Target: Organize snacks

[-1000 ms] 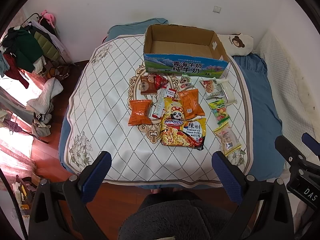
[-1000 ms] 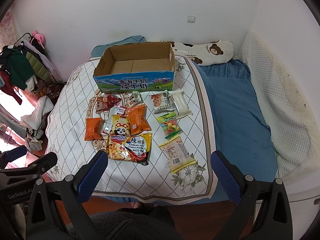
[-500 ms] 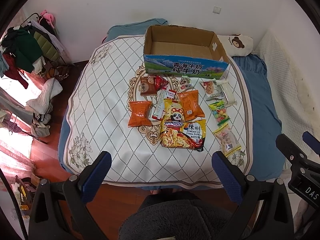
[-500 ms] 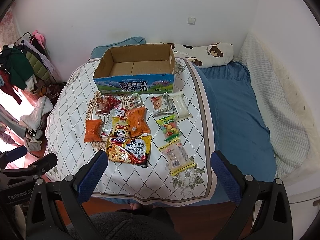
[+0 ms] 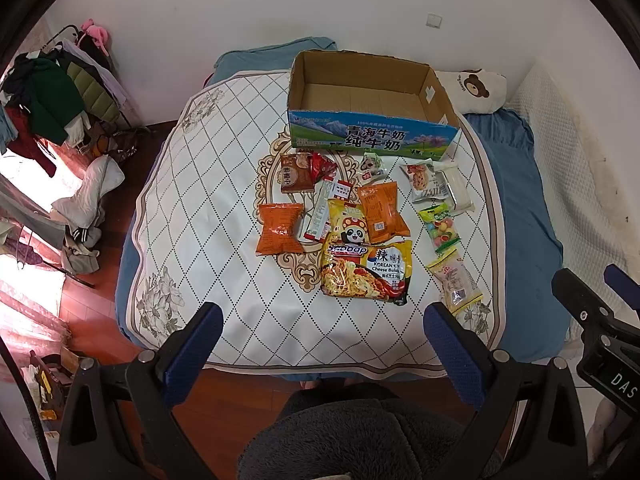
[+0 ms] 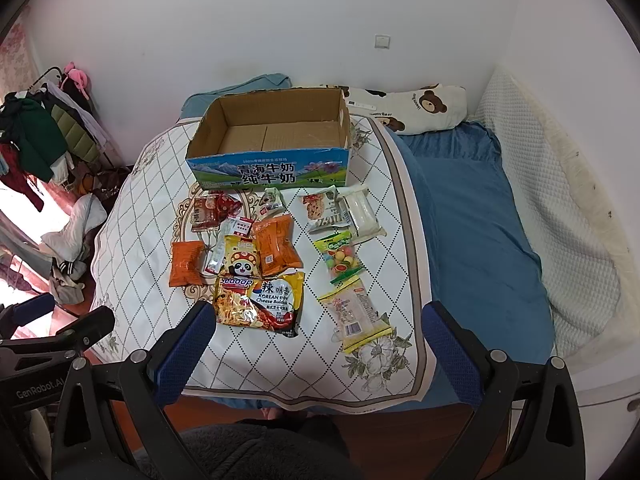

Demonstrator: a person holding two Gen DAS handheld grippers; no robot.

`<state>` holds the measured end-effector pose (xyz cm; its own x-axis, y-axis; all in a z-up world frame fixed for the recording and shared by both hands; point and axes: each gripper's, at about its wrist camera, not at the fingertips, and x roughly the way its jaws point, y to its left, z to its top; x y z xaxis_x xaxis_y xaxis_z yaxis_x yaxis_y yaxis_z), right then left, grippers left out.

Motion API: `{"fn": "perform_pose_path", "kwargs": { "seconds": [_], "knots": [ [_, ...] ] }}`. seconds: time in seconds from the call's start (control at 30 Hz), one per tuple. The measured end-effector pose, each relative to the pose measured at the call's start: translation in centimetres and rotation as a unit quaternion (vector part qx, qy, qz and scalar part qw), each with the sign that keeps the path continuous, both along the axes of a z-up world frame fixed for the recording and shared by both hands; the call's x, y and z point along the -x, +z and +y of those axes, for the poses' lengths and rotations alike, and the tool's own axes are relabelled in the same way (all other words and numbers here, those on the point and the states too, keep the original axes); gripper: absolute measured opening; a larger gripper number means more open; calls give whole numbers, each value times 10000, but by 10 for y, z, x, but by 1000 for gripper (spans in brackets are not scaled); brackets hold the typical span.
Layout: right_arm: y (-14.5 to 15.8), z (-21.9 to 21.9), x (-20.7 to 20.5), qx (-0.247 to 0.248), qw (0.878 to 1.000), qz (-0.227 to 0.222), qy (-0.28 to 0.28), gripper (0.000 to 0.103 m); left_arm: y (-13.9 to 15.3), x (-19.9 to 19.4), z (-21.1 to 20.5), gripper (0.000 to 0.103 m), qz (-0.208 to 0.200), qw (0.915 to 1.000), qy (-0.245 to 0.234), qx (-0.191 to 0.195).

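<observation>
Change since the earlier frames: the snack spread sits slightly lower and nearer in both views; no packet has shifted on the bed [image 5: 192, 200]. Left tongs [image 5: 320, 344]: blue-padded fingers wide apart, empty, raised over the bed's foot. Right tongs [image 6: 316, 340]: likewise apart, empty. Cardboard box [image 5: 368, 120]: open-topped, corrugated brown inside, blue printed front, empty, at 12 o'clock of the spread. Snacks, all outside the box on the quilted diamond-pattern cover: glossy noodle packet [image 5: 366, 272] at 6 o'clock; panda packet [image 5: 346, 224] overlapping its top edge; crinkled orange packet [image 5: 279, 229] at 9 o'clock; clear candy bag [image 5: 440, 228] and long yellow-ended packet [image 5: 456, 284] at 3 to 4 o'clock. Right wrist view alone shows the full bear-print pillow [image 6: 416, 108] and the left tongs' black frame at 8 o'clock; left wrist view alone shows more of the clothes rack [image 5: 52, 96] and the right tongs' frame at 4 o'clock.
</observation>
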<state>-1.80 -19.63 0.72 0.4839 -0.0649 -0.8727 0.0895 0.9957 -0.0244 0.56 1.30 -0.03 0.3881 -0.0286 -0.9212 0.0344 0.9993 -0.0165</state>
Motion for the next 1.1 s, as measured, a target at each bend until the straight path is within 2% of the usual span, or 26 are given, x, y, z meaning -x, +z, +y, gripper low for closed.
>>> {"fn": "perform_pose_path", "kwargs": {
  "seconds": [0.4,0.6,0.77,0.87,0.93,1.03,1.1],
  "knots": [
    [-2,-1,-4,-63,10000,-9,-25,103,0,-3,2,103,-12,10000,38,-13],
    [-25,-13,-21,-330,9993,44,-179,103,-20,-28,12,103,-52,9993,289,-228],
    [-72,-37,-50,-629,9966,234,-471,103,-63,-67,12,103,212,9977,346,-550],
    [-112,-52,-71,-862,9932,513,-592,103,-92,-88,6,103,448,9966,225,-656],
    [-140,-60,-82,-1002,9895,786,-678,103,-116,-104,-2,103,664,9936,137,-909],
    [-186,-67,-95,-1501,9771,1262,-819,103,-138,-113,-11,103,729,9886,94,-1313],
    [-223,-70,-100,-2212,9559,1639,-1021,103,-150,-116,-13,103,719,9851,86,-1559]
  ]
}}
